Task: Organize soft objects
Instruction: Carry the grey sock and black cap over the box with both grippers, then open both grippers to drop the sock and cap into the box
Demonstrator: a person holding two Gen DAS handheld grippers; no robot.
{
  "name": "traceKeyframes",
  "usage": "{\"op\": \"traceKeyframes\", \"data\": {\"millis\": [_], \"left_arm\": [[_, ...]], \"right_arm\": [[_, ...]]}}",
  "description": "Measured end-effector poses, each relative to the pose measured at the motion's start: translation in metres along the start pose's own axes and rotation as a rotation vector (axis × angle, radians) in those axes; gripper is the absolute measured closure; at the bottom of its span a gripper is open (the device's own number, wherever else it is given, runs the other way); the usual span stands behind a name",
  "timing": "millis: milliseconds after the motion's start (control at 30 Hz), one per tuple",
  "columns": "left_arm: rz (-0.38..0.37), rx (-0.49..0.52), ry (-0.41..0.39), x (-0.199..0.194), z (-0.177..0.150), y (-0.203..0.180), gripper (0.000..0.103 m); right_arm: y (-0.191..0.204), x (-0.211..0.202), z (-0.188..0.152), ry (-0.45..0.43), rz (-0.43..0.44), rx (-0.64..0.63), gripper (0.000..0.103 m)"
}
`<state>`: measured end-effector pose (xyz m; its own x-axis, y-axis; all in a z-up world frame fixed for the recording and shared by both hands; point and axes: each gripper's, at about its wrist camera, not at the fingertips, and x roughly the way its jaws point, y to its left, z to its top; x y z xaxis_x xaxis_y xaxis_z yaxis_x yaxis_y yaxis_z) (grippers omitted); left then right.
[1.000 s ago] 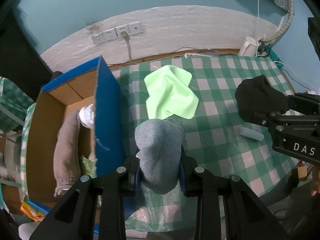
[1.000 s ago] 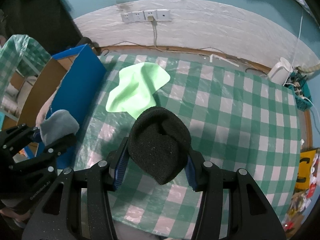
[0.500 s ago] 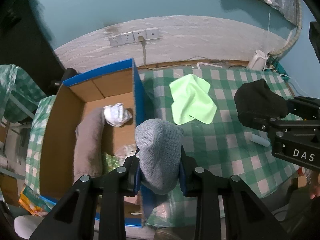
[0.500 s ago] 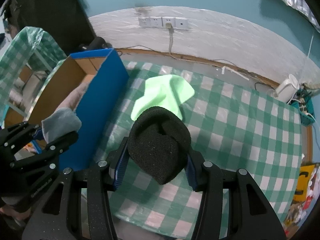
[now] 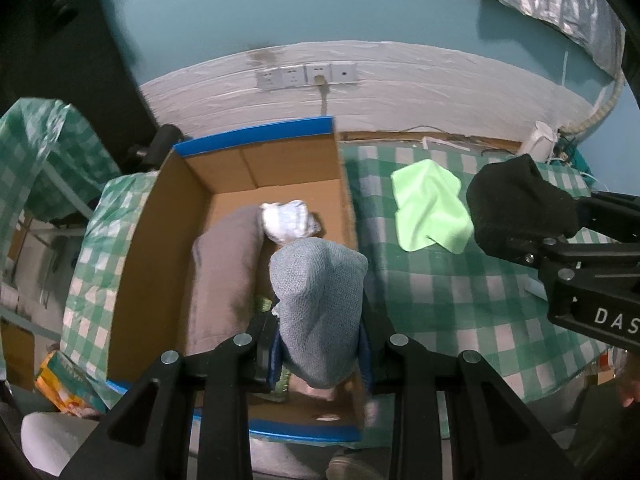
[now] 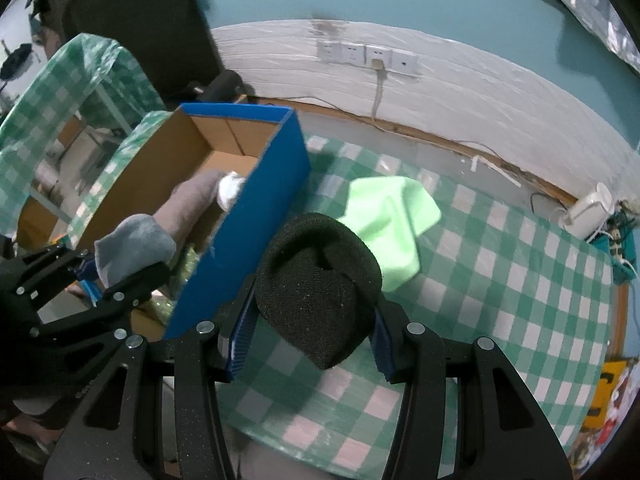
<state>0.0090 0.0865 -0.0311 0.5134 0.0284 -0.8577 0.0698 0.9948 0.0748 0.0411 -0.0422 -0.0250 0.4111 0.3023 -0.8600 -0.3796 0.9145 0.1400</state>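
My left gripper (image 5: 320,352) is shut on a grey-blue knitted piece (image 5: 318,308), held above the right side of an open cardboard box (image 5: 176,200) with blue outer walls. Inside the box lie a brown-grey roll (image 5: 224,276) and a white bundle (image 5: 288,222). My right gripper (image 6: 310,344) is shut on a black knitted hat (image 6: 318,284) over the checked table (image 6: 500,300), just right of the box's blue wall (image 6: 244,236). A light green cloth (image 6: 388,220) lies flat on the table beyond the hat. The left gripper (image 6: 96,280) with its grey piece (image 6: 132,244) also shows in the right wrist view.
A white wall strip with sockets (image 5: 306,76) and a plugged cable runs behind the table. A white plug adapter (image 6: 588,212) and tangled cords sit at the table's far right corner. Green checked covers (image 5: 44,152) drape furniture left of the box.
Both grippers moved left with their loads. The left one passed from beside the box's blue wall to above the box's inside; the right one came closer to the box.
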Motion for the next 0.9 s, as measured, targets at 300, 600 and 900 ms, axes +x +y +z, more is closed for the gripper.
{"op": "traceKeyframes", "data": {"millis": [300, 600, 900], "left_arm": [[0.034, -0.074, 0.011, 0.005, -0.011, 0.042, 0.073], [0.05, -0.128, 0.033, 0.013, -0.019, 0.071, 0.073], [0.064, -0.165, 0.07, 0.025, -0.026, 0.092, 0.073]], "right_arm": [[0.042, 0.009, 0.015, 0.0, 0.036, -0.064, 0.053], [0.076, 0.026, 0.025, 0.023, 0.07, -0.109, 0.053], [0.097, 0.048, 0.029, 0.069, 0.111, -0.128, 0.053]]}}
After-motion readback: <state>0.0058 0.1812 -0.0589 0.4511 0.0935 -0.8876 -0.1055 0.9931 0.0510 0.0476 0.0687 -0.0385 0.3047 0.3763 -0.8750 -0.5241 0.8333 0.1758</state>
